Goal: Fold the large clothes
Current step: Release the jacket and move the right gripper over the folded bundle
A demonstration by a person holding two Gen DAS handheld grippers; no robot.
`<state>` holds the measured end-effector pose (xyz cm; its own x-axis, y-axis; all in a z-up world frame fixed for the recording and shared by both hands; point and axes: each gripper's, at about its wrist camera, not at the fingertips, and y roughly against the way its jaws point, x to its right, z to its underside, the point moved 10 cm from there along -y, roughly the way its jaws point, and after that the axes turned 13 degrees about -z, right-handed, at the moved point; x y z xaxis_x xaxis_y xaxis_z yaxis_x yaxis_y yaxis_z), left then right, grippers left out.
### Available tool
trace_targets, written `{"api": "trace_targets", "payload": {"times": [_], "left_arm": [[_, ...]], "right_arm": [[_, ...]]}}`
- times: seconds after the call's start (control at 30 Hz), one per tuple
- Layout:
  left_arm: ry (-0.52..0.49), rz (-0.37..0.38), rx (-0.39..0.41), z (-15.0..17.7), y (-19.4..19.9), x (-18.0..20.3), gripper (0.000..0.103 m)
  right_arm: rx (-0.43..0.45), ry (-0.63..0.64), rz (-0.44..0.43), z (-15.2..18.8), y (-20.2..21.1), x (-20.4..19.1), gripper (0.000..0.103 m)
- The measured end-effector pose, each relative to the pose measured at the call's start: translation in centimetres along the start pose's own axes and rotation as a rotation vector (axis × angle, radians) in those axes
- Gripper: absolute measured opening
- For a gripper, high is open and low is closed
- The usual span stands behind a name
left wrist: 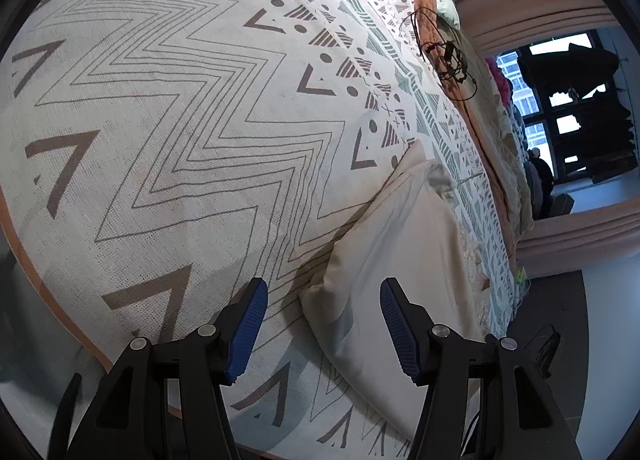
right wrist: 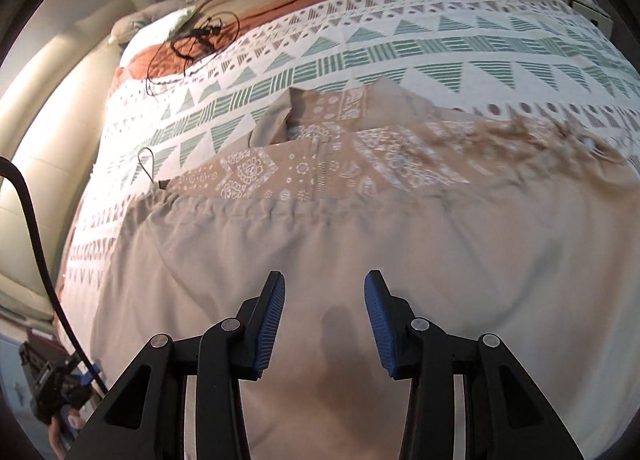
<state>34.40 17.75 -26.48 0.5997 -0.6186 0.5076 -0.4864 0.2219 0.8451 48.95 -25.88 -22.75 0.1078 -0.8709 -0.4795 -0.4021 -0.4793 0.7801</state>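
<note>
A: Your left gripper (left wrist: 324, 292) stands released, its blue pads (left wrist: 248, 328) apart and pressing on nothing. Under it lies the patterned bedspread (left wrist: 160, 108), and a corner of the beige garment (left wrist: 400, 252) reaches in from about four o'clock, its edge showing in the gap between the jaws.

B: And my right one?

A: Your right gripper (right wrist: 325, 280) is released too, jaws parted, hovering over the plain beige cloth (right wrist: 320, 236) with nothing pinched. Its shadow falls on the fabric just between the fingers.

B: Where is the garment as a whole?

A: Spread across the bed. In the right wrist view it fills the lower half; its gathered seam (right wrist: 256, 206) runs across at about twelve o'clock from the jaws, and beyond that lies a tan panel printed with white floral motifs (right wrist: 280, 168). The far right part is blurred.

B: Anything else on the bed?

A: A tangle of thin black cable (right wrist: 196, 36) at about eleven o'clock, well apart from the garment, resting by the rust-coloured band (right wrist: 280, 8) of the bedding. In the left wrist view the same cable (left wrist: 448, 56) sits at about one o'clock.
</note>
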Motion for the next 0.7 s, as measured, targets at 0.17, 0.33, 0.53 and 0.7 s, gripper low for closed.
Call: {"api": "trace_targets", "payload": {"times": [0.17,0.33,0.53,0.7], "left_arm": [[0.0,-0.024,-0.001,-0.1,-0.9,0.0,0.06],[0.008,-0.052,0.007,-0.5,-1.4,0.2,0.06],[-0.007,-0.093,0.011,-0.6,-1.8,0.5,0.06],[-0.017,-0.107,0.002,-0.2,-1.7,0.5,0.06]], "right_arm": [[-0.072,0.003,0.051,-1.0,-3.8,0.8,0.042],[-0.125,0.034,0.105,-1.7,-6.7,1.5,0.041],[-0.123,0.13,0.121,-3.4,-6.9,0.9,0.003],[-0.048,0.14,0.103,-6.8,-4.8,0.2,0.002]]}}
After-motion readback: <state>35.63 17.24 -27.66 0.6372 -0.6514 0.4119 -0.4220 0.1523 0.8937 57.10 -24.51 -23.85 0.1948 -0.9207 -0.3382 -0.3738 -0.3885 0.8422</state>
